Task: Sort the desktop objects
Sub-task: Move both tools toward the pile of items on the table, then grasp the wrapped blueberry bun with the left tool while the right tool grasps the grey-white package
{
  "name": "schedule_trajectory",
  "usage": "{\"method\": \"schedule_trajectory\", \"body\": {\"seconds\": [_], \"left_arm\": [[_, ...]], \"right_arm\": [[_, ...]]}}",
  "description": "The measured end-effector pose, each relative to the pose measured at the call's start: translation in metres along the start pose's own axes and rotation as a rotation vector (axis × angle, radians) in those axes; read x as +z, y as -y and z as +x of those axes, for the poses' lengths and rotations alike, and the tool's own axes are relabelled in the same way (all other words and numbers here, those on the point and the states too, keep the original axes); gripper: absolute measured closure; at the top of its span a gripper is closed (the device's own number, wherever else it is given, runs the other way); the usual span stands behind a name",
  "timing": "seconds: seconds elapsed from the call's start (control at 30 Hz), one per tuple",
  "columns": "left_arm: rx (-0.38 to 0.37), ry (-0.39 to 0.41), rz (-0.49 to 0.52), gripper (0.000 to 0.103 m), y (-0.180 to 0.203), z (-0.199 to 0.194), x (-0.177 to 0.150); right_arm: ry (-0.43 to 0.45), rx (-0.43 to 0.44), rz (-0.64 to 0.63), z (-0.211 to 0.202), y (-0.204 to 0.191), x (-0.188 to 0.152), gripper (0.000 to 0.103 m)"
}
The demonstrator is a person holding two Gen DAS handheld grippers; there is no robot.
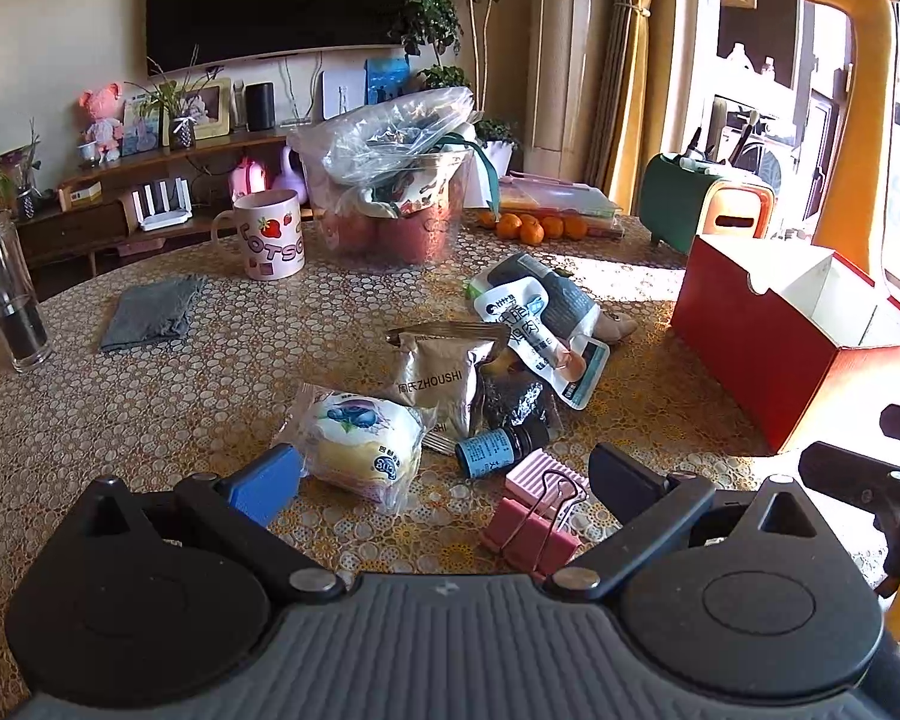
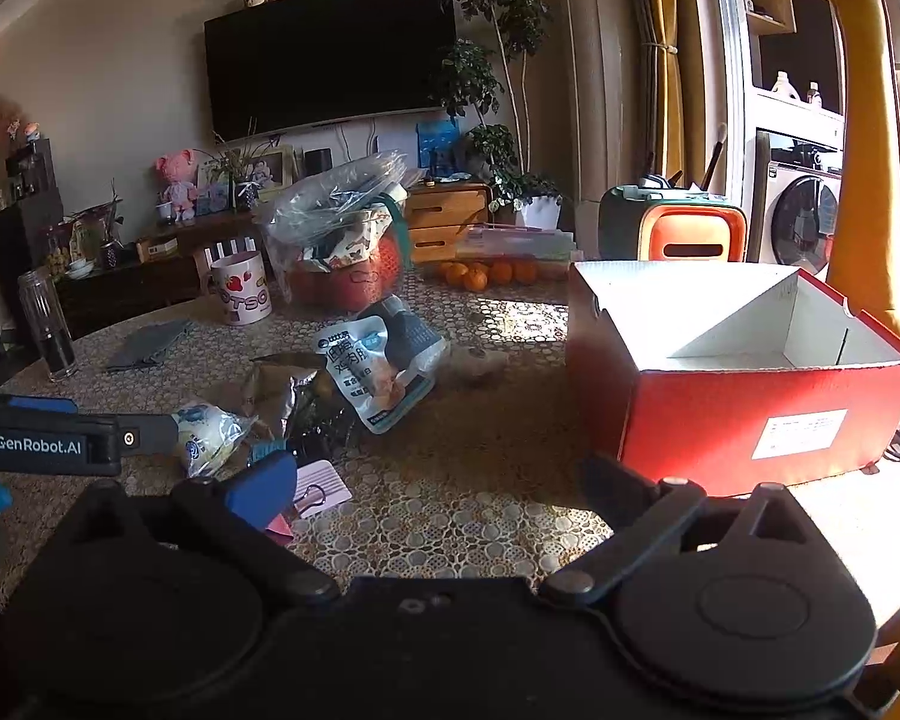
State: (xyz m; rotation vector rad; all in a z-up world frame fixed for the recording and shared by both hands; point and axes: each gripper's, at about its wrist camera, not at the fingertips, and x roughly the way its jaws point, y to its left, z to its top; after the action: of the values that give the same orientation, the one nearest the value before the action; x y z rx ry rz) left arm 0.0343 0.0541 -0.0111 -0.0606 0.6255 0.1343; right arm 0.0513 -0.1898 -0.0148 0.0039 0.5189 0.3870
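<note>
Both the left gripper [image 1: 444, 480] and right gripper [image 2: 438, 480] are released, holding nothing. The crinkly bun packet [image 1: 360, 447], at ten o'clock from the binder clip [image 1: 534, 519], could slip when pinched.

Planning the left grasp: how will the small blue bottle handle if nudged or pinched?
The blue bottle lies on its side, so it will probably roll if nudged. It looks rigid and light. Its label may be slippery, and the pink clip lies close beside it, crowding the left gripper.

- My left black two-finger gripper [image 1: 444, 480], one blue pad, is held low with jaws spread wide, gripping nothing.
- My right black two-finger gripper [image 2: 438, 480] likewise gapes wide, unladen.
</note>
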Motion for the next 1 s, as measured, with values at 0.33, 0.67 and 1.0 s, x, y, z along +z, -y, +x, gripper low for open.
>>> {"method": "schedule_trajectory", "body": {"seconds": [0.33, 0.67, 1.0], "left_arm": [[0.021, -0.03, 0.018, 0.0, -0.018, 0.035, 0.003], [0.046, -0.054, 0.054, 0.0, -0.027, 0.076, 0.005], [0.065, -0.083, 0.082, 0.0, -0.034, 0.105, 0.005]], "right_arm": [[-0.011, 0.037, -0.049, 0.041, 0.002, 0.022, 0.002], [-0.041, 0.086, -0.119, 0.097, -0.006, 0.039, 0.005], [-0.034, 0.09, -0.141, 0.159, -0.01, 0.068, 0.009]]}}
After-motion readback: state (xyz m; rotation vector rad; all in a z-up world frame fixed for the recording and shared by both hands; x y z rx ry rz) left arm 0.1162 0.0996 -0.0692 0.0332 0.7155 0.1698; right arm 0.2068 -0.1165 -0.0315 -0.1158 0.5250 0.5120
